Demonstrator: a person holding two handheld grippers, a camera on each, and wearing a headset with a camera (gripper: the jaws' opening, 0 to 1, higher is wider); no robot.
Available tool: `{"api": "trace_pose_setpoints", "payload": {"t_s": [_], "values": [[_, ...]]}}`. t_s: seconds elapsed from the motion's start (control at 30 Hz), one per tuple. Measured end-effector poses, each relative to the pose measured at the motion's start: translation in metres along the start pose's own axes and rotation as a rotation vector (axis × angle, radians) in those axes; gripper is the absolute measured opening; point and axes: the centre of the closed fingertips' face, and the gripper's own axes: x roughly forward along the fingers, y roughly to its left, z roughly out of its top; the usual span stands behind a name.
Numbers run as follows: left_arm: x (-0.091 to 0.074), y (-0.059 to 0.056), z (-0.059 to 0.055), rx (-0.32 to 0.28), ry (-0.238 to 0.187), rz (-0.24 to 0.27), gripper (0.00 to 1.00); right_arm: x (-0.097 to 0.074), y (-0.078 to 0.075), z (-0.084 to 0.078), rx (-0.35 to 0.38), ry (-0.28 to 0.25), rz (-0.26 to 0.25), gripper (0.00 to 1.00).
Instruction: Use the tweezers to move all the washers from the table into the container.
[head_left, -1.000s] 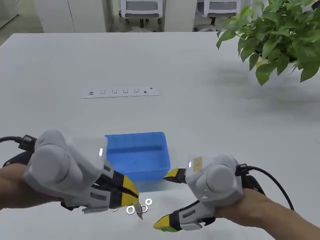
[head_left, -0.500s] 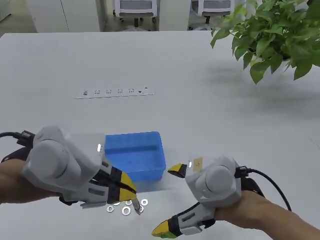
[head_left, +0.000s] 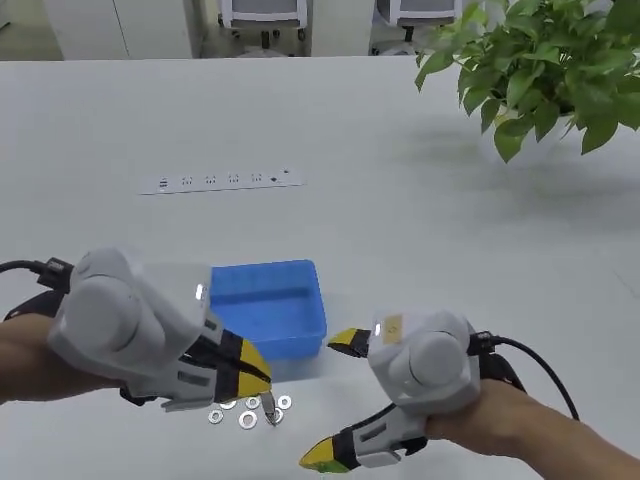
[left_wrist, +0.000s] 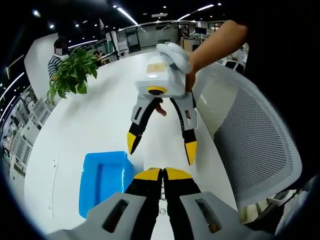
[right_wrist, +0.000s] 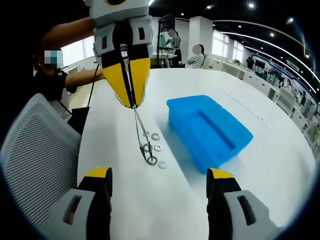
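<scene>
Left tongs (head_left: 254, 374) clamped on the tweezers (right_wrist: 140, 132), tips down among the washers (head_left: 248, 420) on the tabletop (head_left: 420, 220). The container (head_left: 268, 305) is just beyond. Right tongs (head_left: 335, 400) spread, empty, alongside.

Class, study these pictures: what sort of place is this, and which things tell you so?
Probably an open-plan office: a large white table, office chairs beyond its far edge, and a potted plant on it.
</scene>
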Motion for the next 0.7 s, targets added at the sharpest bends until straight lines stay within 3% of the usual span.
{"api": "trace_pose_setpoints", "payload": {"t_s": [0.4,0.7], "values": [[0.001,0.005,-0.001,-0.056,-0.009,0.024,0.06,0.012,0.012,0.01,-0.054,-0.001,0.069,0.47],[0.001,0.005,-0.002,-0.071,-0.016,0.033,0.06,0.024,0.018,0.019,-0.107,-0.001,0.111,0.3]]}}
